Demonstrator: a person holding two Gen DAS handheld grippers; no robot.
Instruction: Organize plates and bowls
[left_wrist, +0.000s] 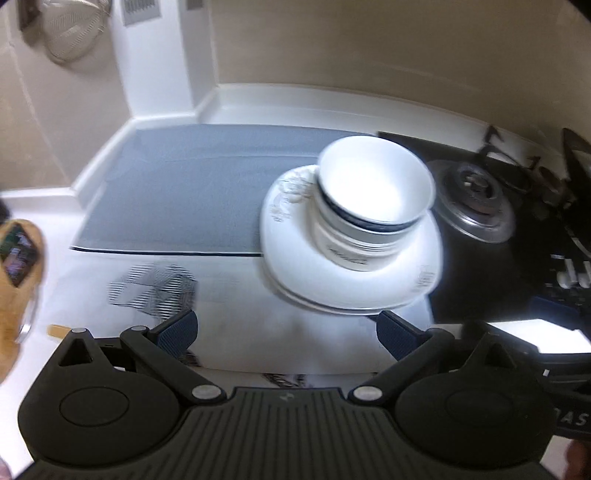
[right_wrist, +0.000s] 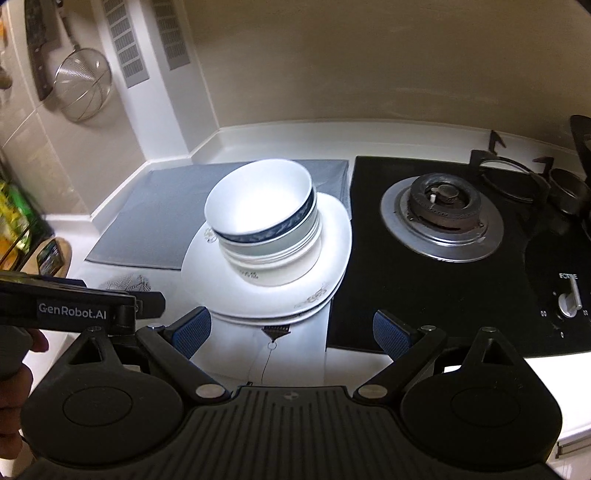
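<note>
Stove knob (right_wrist: 570, 300) only in right view

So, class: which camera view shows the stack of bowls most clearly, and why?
The right wrist view: the stack of bowls is sharp there, with the blue patterned band readable, sitting on the plates. The left wrist view shows the same stack, but motion-blurred, so its details smear.

"GenRobot.AI" on the left tool (right_wrist: 83, 314); perhaps "FCTWE" above the stove knob (right_wrist: 570, 301).
</note>
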